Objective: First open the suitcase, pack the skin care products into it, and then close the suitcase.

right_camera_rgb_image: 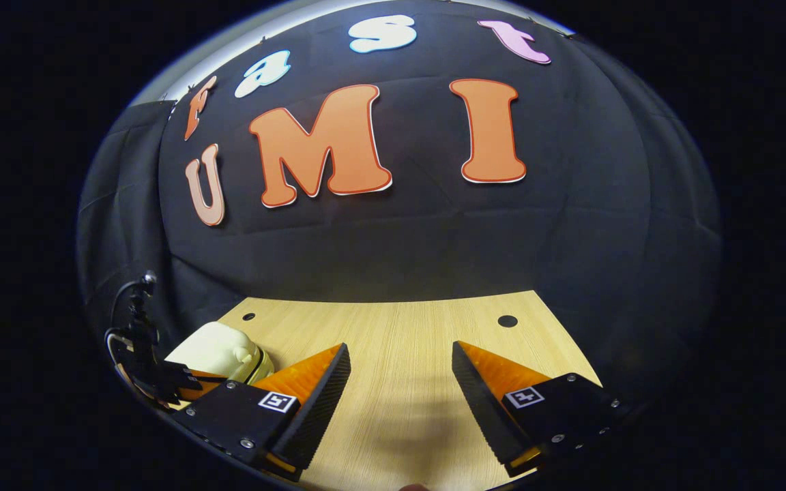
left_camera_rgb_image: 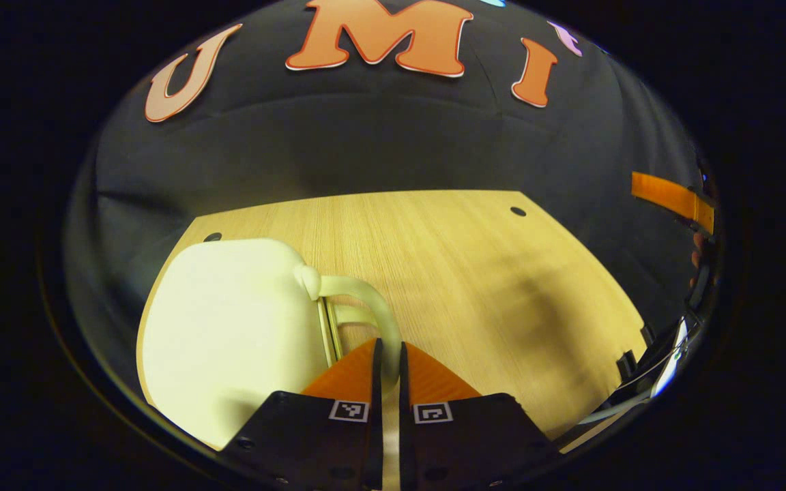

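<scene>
while the left claw (left_camera_rgb_image: 387, 354) pinches the smooth rounded suitcase's (left_camera_rgb_image: 229, 341) curved handle (left_camera_rgb_image: 366, 300), the right claw (right_camera_rgb_image: 400, 382) gapes.

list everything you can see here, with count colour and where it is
suitcase: 1, cream, closed, lying on the table's left part
handle: 1, cream, on the suitcase's right edge
table: 1, light wood, against the booth wall
holes: 2 per view, dark, near the table's far corners
left gripper: 1, shut on the handle
right gripper: 1, open, above bare table right of the suitcase
</scene>
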